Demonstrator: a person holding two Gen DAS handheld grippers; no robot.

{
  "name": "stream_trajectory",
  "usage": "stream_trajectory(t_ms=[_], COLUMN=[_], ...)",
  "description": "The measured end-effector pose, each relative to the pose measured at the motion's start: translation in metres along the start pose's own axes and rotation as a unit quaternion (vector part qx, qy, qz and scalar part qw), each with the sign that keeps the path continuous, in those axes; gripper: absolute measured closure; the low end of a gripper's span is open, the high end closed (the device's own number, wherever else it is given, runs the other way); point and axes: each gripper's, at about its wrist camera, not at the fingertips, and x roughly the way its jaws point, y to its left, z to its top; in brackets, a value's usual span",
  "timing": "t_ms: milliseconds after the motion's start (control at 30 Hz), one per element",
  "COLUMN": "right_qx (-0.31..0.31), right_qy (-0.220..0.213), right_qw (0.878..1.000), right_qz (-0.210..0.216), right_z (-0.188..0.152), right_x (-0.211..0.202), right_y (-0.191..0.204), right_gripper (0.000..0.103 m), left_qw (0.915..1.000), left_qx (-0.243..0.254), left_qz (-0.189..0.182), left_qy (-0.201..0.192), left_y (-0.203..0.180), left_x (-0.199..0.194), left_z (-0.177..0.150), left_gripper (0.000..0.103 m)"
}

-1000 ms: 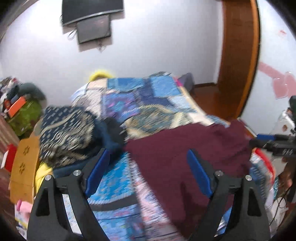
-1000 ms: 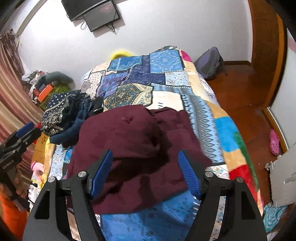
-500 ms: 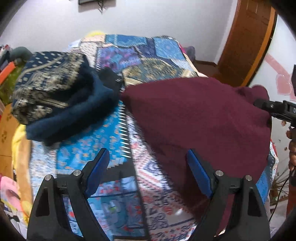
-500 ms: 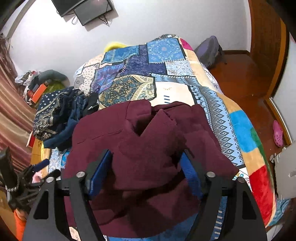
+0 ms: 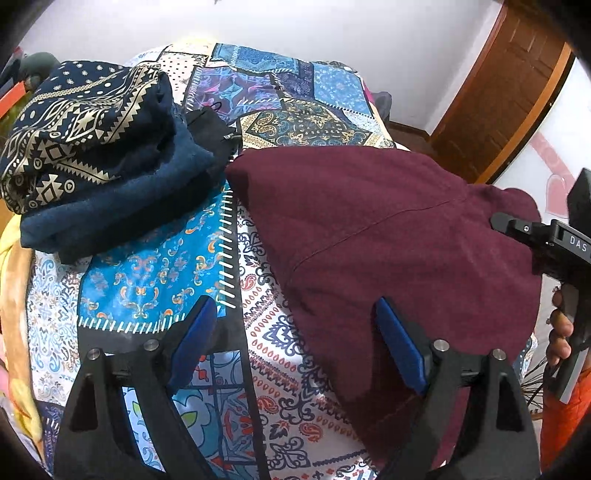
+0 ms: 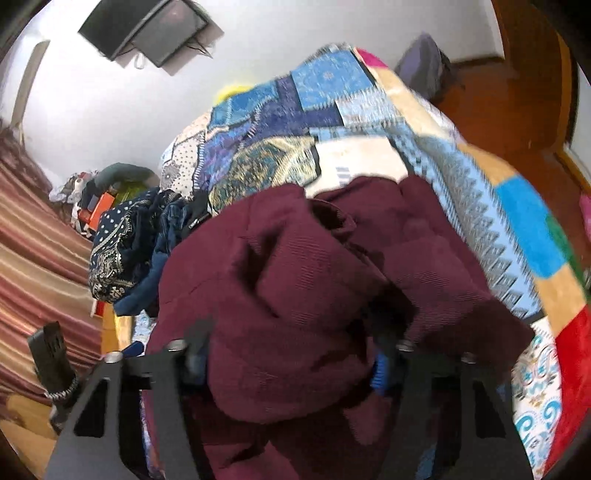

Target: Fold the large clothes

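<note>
Maroon garment (image 6: 295,280), bunched on the patchwork bedspread (image 5: 155,280) ahead of both my claws: my right claw (image 6: 288,358) is closing around a thick fold; my left claw (image 5: 295,339), spread wide and empty, should bite the near hem beside its right finger

Both views are bright with soft, even daylight, and the white wall (image 5: 110,26) behind the bed (image 5: 266,332) is nearly washed out. The left wrist view is sharp, with only faint shadows on the bed under the maroon garment (image 5: 388,240). The right wrist view is smeared by motion blur (worst along the far quilt patches (image 6: 332,96)). Fisheye bending curves both pictures, whose corners go black.
</note>
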Motion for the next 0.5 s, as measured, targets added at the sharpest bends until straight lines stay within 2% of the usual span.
stream_trajectory(t_ms=[67,167,367,500], right_qx=[-0.017,-0.040,-0.094,-0.086], right_qy=[-0.014,-0.034,-0.080,-0.079], right_qw=[1.000,0.999,0.992,0.993], right_qz=[-0.001,-0.003,-0.015,-0.026], right_z=[0.002,0.006,0.010,0.009], right_x=[-0.009,-0.023,-0.058,-0.064], right_y=[0.005,0.015,0.030,0.013], right_gripper=[0.063,0.066,0.067,0.068], left_qw=[1.0000,0.9998,0.9995,0.9995], left_qx=[0.006,0.015,0.015,0.026], left_qz=[0.004,0.008,-0.003,-0.009], left_qy=[-0.001,-0.011,-0.026,-0.015], left_y=[-0.003,-0.008,-0.017,-0.028], left_x=[-0.003,-0.014,-0.031,-0.027], left_z=[0.001,0.005,0.010,0.008], left_gripper=[0.015,0.015,0.015,0.015])
